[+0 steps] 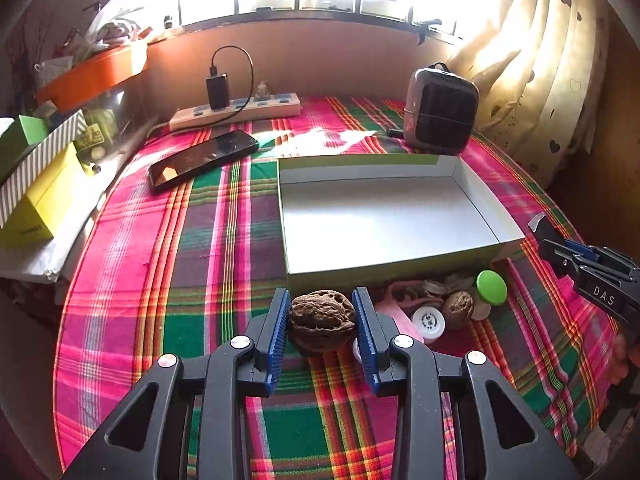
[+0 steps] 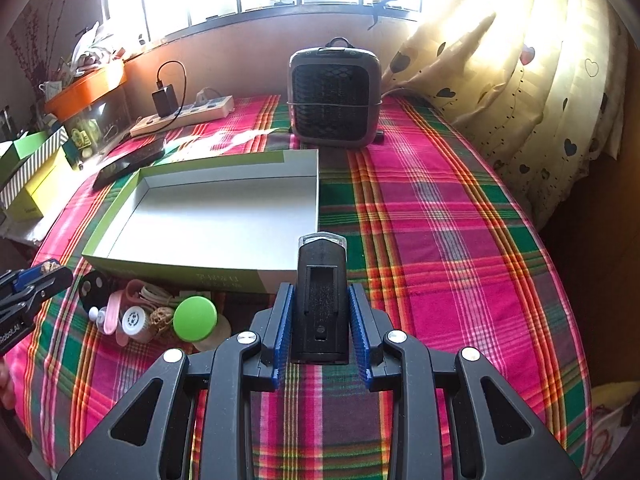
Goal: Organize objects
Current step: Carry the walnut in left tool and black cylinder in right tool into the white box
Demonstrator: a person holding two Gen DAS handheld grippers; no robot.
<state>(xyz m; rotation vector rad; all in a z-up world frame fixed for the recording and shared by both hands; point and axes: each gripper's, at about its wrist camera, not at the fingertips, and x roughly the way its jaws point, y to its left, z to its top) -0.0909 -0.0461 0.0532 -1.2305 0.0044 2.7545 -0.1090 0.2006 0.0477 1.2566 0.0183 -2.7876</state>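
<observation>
The left gripper [image 1: 322,322] has its blue pads clamped on a large wrinkled walnut [image 1: 322,319], one pad on each flank, and the nut sits clear of the plaid cloth [image 1: 192,264] near the cloth's front edge. The right gripper [image 2: 321,320] is closed on a black clip-like device [image 2: 321,304] with a clear tip, held upright along the fingers so its long axis points forward and away from the wrist. Both loads appear bound for the shallow empty box [image 1: 396,268], green outside and white inside, which lies in the middle of the cloth straight ahead of both pairs of fingers. Its near long wall runs crosswise to the left gripper's line, just beyond the walnut, so a short forward and upward carry over that wall looks like what is needed. Seen from the right wrist, the box lies ahead and to the left, its near right corner just beyond the device's tip. I judge the left hand nearer to a drop. Against the box's front wall on the cloth lies a cluster still to sort: a green round lid [image 1: 491,288], a smaller walnut [image 1: 458,307], a white cap [image 1: 428,320] and a pink item [image 2: 110,314].
</observation>
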